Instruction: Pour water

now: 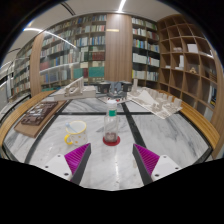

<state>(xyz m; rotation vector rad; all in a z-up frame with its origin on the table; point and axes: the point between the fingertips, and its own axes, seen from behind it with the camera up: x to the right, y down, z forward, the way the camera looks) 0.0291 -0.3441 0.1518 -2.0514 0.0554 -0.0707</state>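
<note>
We see the gripper (111, 160) with its fingers wide apart at the bottom of the frame, holding nothing. The bottle (111, 127) stands upright at the centre, just ahead of the fingers, on the marble table (160, 135). A cup (76, 130) stands left of it.
</note>
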